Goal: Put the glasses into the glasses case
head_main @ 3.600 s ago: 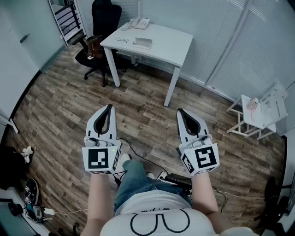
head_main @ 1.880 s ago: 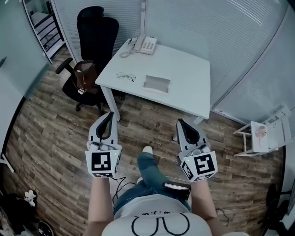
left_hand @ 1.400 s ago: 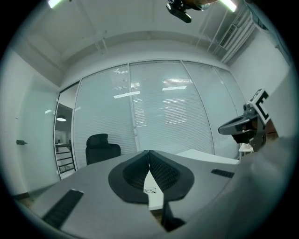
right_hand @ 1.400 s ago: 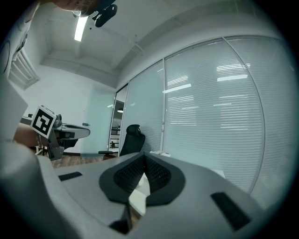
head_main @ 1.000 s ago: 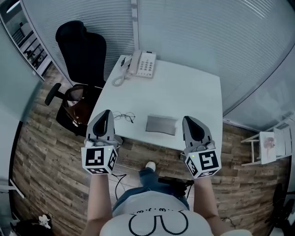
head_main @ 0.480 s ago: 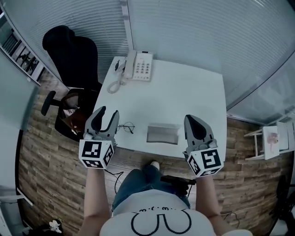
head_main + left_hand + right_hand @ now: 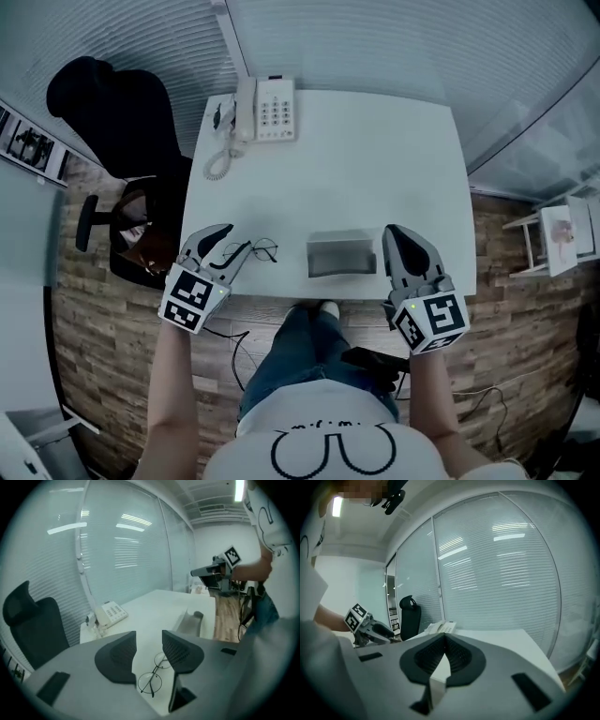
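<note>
The glasses (image 7: 263, 249) lie flat on the table (image 7: 375, 159), low and left of centre in the head view, close to the near edge. Their thin wire frame is unfolded, with the lenses side by side. The grey case (image 7: 341, 255) sits just to their right, apart from them, near the same edge.

Your left gripper (image 7: 236, 239) hangs tilted down at the glasses from the left. Its jaws have just been opening and stand wide. In the left gripper view the frame (image 7: 154, 674) shows through the gap below the tips (image 7: 149, 637), but the pads touch nothing yet. Your right gripper (image 7: 398, 232) sits right of the case with its jaws pressed together and empty, as the right gripper view (image 7: 444, 639) shows.

The step in hand looks like the pick-up. The wire is thin and lies low, so bring the tips right down to the tabletop before you close. Aim for the bridge or a rim edge rather than a temple arm, which would likely flex and slip. Close slowly and check the frame sits square between the pads before lifting. Keep the lift short, since the case (image 7: 192, 622) is near. The right gripper could steady the case if it slides. The phone (image 7: 264, 108) at the upper left is well out of the way.
</note>
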### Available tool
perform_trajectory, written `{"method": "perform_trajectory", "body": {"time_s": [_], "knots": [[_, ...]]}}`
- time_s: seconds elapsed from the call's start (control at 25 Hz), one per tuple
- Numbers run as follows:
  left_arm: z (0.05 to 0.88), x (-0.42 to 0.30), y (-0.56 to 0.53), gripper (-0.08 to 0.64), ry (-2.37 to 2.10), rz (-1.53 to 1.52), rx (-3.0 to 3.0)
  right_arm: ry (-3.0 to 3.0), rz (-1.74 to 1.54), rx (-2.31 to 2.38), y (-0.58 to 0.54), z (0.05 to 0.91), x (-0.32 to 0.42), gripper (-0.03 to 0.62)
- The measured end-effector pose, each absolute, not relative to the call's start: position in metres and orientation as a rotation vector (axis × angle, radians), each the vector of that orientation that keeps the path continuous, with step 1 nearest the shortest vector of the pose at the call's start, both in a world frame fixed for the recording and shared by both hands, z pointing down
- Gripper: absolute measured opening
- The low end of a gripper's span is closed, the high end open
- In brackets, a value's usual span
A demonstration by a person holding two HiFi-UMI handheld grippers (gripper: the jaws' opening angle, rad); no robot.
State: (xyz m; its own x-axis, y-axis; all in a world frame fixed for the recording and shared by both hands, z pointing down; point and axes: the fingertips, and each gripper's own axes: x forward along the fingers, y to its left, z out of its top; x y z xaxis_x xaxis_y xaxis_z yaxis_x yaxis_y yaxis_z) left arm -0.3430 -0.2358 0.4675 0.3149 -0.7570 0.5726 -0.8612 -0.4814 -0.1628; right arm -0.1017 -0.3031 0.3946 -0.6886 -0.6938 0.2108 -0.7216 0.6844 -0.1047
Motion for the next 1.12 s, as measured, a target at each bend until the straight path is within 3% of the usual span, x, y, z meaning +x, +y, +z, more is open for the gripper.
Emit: {"method": "perform_trajectory", "body": {"time_s": [0.6,0.76,0.96,1.12], "knots": [[0.597,-0.346,-0.219,0.139,-0.75,1.386,2.417,-2.588,0.331,1.055,-0.253,0.449,-0.131,0.011],[0.602,-0.341,-0.221,0.116,-0.702,1.389,2.441,-2.573,0.336,1.064,-0.245,0.451,-0.133,0.011],[0.601,-0.341,-0.222,0.035,-0.688,1.341,2.455,-2.552,0.341,1.11,-0.239,0.453,-0.131,0.011],[0.593,-0.343,-0.223,0.023,-0.714,1.317,2.463,-2.554,0.311,1.14,-0.237,0.443,-0.131,0.011]]}}
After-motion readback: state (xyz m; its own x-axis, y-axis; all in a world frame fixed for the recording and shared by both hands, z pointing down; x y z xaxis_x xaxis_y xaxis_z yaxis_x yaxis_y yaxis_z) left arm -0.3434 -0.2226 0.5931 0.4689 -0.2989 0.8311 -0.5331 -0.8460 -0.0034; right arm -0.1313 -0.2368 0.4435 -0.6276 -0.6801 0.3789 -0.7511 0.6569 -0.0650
